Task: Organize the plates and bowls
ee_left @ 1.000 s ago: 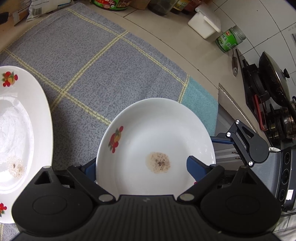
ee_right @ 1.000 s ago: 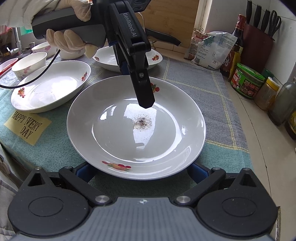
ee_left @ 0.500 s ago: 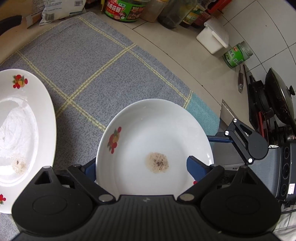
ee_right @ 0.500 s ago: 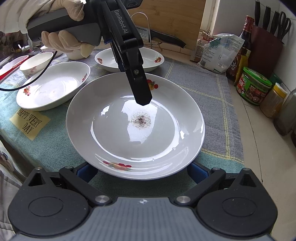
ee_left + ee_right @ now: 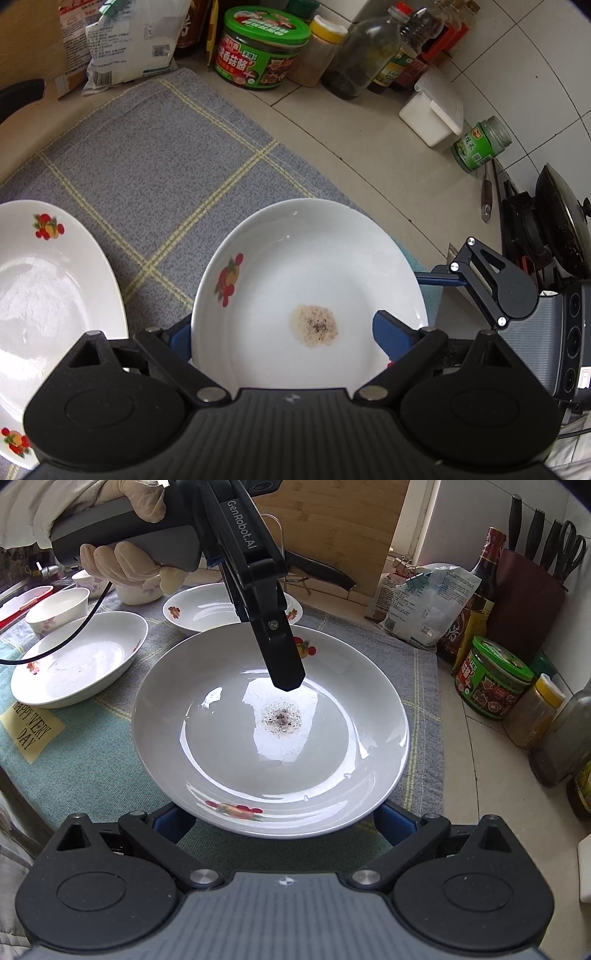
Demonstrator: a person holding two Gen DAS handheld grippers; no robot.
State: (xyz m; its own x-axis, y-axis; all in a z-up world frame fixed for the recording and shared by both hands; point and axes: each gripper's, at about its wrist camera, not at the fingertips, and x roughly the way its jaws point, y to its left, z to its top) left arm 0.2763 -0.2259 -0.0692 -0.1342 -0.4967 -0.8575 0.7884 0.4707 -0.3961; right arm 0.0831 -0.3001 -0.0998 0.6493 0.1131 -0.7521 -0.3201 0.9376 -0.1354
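Observation:
A white plate (image 5: 310, 288) with fruit prints and a brown speckled stain is held above the grey cloth, and it also shows in the right wrist view (image 5: 269, 731). My left gripper (image 5: 280, 332) grips its rim on one side. The left gripper shows in the right wrist view (image 5: 286, 679) with a finger over the plate's inside. My right gripper (image 5: 277, 821) is wide open, blue fingers either side of the plate's near rim, not pinching it. It also shows in the left wrist view (image 5: 491, 284).
A second plate (image 5: 48, 295) lies at the left. Two dishes (image 5: 77, 657) (image 5: 207, 607) and small bowls (image 5: 57, 609) stand on the cloth behind. Jars and bottles (image 5: 262, 48), a white box (image 5: 432, 110) and a stove with pan (image 5: 554, 229) line the counter.
The plate has risen and tilted with the left gripper; the left view now reaches the jars at the counter's back. The right gripper stays open at the near rim.

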